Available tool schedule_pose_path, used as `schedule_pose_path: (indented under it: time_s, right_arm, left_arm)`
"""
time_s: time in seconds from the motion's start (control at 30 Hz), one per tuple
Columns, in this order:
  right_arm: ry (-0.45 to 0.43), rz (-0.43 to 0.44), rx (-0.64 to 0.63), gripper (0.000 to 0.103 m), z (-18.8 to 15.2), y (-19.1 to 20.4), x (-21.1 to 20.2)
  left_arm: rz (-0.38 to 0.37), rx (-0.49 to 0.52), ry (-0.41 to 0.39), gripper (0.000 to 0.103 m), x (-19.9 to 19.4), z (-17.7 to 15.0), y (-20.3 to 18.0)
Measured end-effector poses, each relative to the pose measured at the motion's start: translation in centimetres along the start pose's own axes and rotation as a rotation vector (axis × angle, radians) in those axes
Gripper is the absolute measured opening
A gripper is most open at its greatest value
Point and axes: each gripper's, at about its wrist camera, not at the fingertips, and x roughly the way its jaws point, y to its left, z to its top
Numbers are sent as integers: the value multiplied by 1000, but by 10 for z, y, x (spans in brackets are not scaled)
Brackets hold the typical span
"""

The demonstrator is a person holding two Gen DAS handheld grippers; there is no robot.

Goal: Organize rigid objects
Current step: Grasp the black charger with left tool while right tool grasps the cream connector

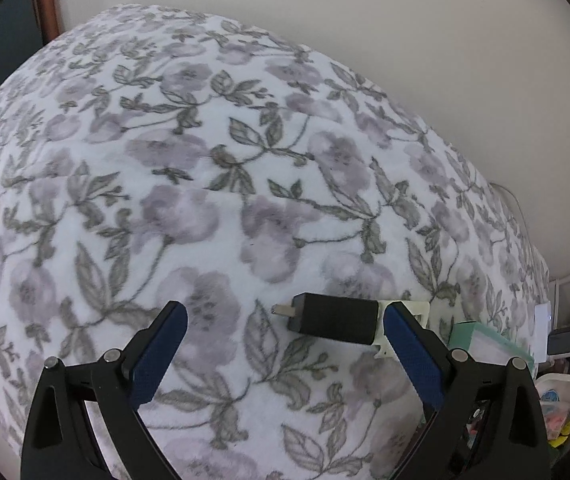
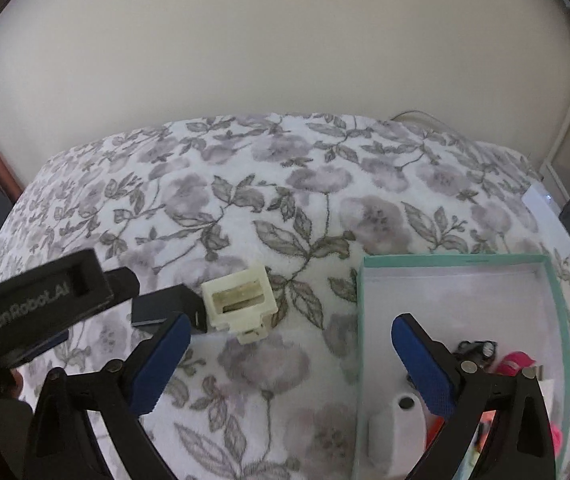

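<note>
Left wrist view: the left gripper (image 1: 285, 344) hangs wide open and empty over the floral blanket (image 1: 205, 160), the black charger (image 1: 335, 318) lying just ahead by its right finger, the cream plastic block (image 1: 409, 312) touching behind it.

Right wrist view: the right gripper (image 2: 287, 354) gapes too, holding nothing, beside the teal box (image 2: 561, 320). Risk: soft bedding may tip the charger, or closing fingers could catch the block.

1. Soft, even indoor light; no glare; shadows faint.
2. Strong fisheye bending; black corners frame both views.
3. Floral bedspread (image 1: 245, 184) slightly blurred throughout.
4. Wall (image 2: 285, 48) dims towards the edges.
</note>
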Motion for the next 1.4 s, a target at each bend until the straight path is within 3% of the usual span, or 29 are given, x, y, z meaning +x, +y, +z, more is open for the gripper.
schedule_pose_path:
  time_s: [0.23, 0.5, 0.9, 1.13, 1.23, 1.4]
  right_arm:
    - [11, 15, -19, 94, 0, 5, 26]
    - [16, 26, -73, 86, 4, 18, 44]
    - [18, 78, -117, 85, 0, 27, 44]
    - [21, 83, -84, 72, -1, 21, 49]
    - [18, 102, -89, 57, -1, 23, 48]
    - [29, 112, -65, 56, -2, 17, 47]
  left_arm:
    - [-25, 35, 25, 99, 16, 6, -6]
    - [-42, 2, 58, 99, 26, 9, 3]
    - [-49, 1, 68, 99, 27, 8, 4]
    - [-54, 34, 72, 99, 27, 7, -1]
    - [-56, 51, 81, 99, 29, 6, -5]
    - [-53, 81, 95, 99, 34, 2, -11]
